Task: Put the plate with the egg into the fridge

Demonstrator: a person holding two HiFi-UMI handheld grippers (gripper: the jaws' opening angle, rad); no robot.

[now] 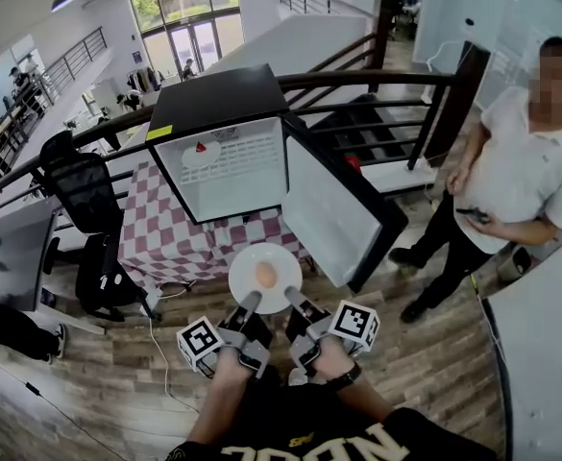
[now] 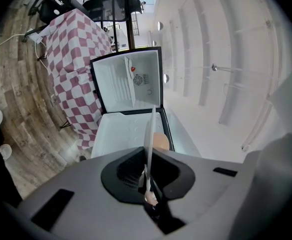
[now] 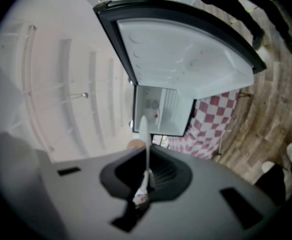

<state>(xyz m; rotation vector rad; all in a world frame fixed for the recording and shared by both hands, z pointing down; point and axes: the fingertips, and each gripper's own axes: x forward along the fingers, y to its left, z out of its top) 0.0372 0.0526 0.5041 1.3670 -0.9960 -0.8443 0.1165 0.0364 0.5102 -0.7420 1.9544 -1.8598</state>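
A white plate [image 1: 247, 260] with a brown egg [image 1: 265, 275] on it hangs in front of the open mini fridge [image 1: 225, 166]. My left gripper [image 1: 249, 303] is shut on the plate's near rim from the left, and my right gripper [image 1: 293, 301] is shut on it from the right. In the left gripper view the plate [image 2: 149, 134] is edge-on between the jaws, with the egg [image 2: 160, 141] just beyond and the fridge [image 2: 128, 84] ahead. In the right gripper view the plate edge [image 3: 145, 134], the egg [image 3: 135, 144] and the fridge interior [image 3: 160, 109] show likewise.
The fridge door [image 1: 329, 209] stands swung open to the right. The fridge sits on a table with a red-checked cloth [image 1: 165, 233]; a small red item [image 1: 201, 147] lies inside. A person [image 1: 511, 181] stands at right, and a black office chair [image 1: 84, 195] at left.
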